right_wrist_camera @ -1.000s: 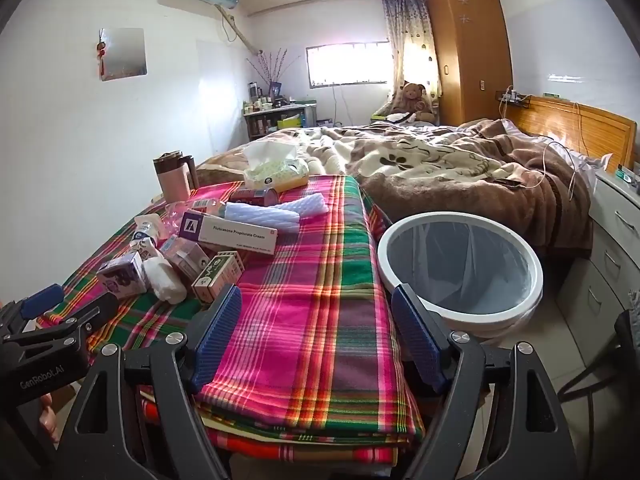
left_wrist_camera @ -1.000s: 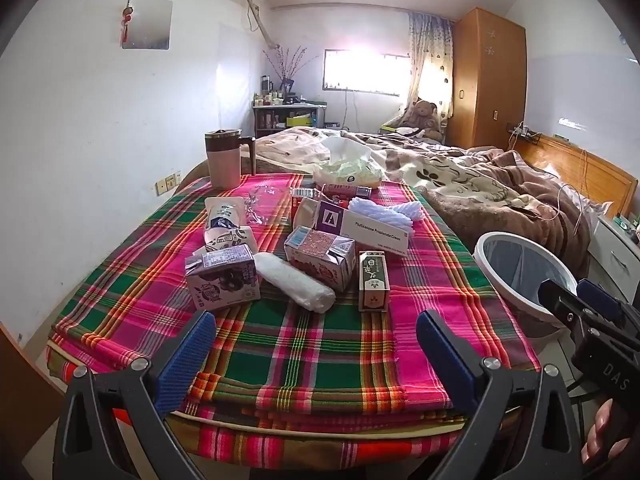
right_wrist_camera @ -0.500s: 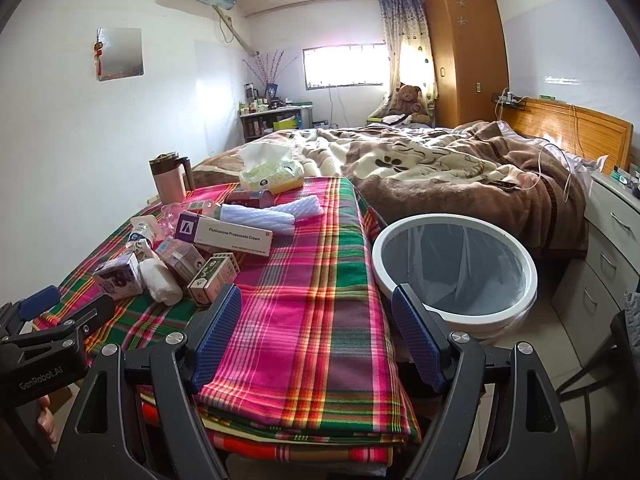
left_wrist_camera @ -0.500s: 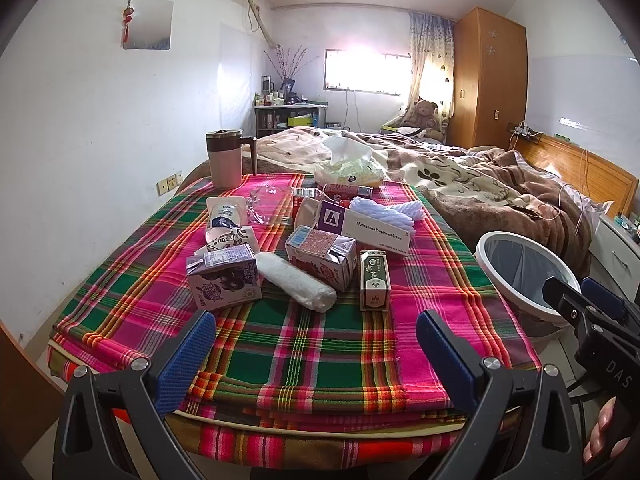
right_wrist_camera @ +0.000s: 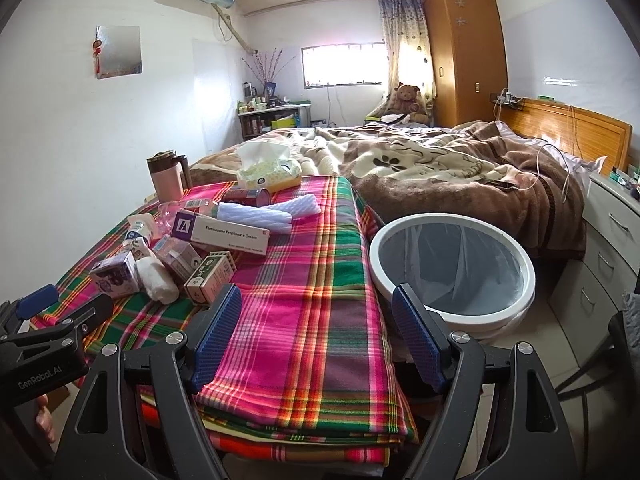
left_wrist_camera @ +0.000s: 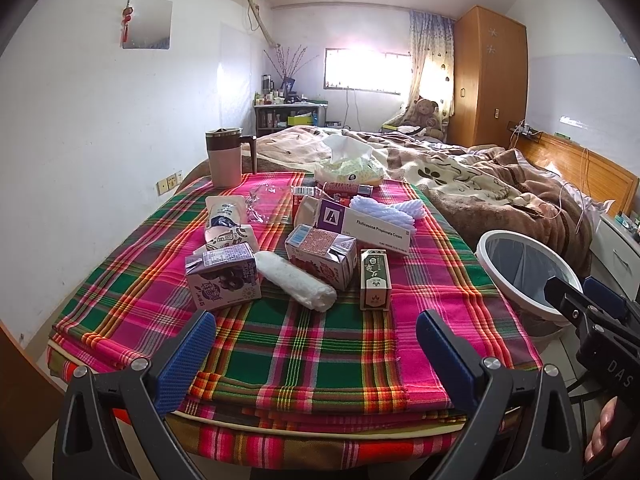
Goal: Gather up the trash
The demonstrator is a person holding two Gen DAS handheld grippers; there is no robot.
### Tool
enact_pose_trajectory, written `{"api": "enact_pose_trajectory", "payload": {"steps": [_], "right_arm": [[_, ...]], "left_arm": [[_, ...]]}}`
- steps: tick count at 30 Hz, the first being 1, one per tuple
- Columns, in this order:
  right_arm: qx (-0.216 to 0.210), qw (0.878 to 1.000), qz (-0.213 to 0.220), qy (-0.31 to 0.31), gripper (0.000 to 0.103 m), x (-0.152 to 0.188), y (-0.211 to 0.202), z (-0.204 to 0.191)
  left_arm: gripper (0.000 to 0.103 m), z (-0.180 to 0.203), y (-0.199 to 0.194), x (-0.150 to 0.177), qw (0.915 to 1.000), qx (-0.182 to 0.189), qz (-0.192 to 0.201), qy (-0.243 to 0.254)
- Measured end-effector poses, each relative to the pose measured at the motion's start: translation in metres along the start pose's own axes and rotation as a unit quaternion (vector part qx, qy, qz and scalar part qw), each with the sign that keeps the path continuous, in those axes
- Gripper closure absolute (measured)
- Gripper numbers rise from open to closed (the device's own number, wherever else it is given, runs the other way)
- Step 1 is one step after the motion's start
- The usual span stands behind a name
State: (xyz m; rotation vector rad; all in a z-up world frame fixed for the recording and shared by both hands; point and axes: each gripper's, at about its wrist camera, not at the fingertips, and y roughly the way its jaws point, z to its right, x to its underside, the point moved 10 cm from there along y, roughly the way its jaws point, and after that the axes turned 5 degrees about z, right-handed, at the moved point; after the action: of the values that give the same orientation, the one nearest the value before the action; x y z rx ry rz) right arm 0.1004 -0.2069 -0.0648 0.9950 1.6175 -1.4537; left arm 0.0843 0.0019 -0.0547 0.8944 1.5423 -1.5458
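Trash lies in a cluster on the plaid-covered table [left_wrist_camera: 304,344]: a purple drink carton [left_wrist_camera: 223,277], a rolled white tissue [left_wrist_camera: 295,281], a pink carton [left_wrist_camera: 321,255], a small green box [left_wrist_camera: 375,278] and a long cream box [left_wrist_camera: 362,226]. A white-rimmed bin [right_wrist_camera: 452,264] with a clear liner stands on the floor right of the table. My left gripper [left_wrist_camera: 316,344] is open near the table's front edge, short of the cluster. My right gripper [right_wrist_camera: 316,322] is open over the table's right part, with the green box [right_wrist_camera: 210,277] to its left. Neither holds anything.
At the table's far end stand a pink mug with a brown lid [left_wrist_camera: 225,163] and a tissue pack [left_wrist_camera: 348,168]. A bed with a brown blanket [right_wrist_camera: 460,172] lies beyond, drawers [right_wrist_camera: 604,248] to the right, a wardrobe [right_wrist_camera: 464,52] at the back.
Both grippers have risen and drawn back slightly, so the table and bin sit a little lower in both views. Both stay open; nothing on the table has moved.
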Motion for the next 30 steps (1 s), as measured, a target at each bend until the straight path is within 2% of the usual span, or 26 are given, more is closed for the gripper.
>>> {"api": "enact_pose_trajectory", "payload": {"steps": [30], "right_arm": [[0.002, 1.0, 0.003, 0.001, 0.024, -0.0015, 0.0002, 0.0006]], "left_arm": [[0.001, -0.0015, 0.0034, 0.0, 1.0, 0.0, 0.0, -0.001]]}}
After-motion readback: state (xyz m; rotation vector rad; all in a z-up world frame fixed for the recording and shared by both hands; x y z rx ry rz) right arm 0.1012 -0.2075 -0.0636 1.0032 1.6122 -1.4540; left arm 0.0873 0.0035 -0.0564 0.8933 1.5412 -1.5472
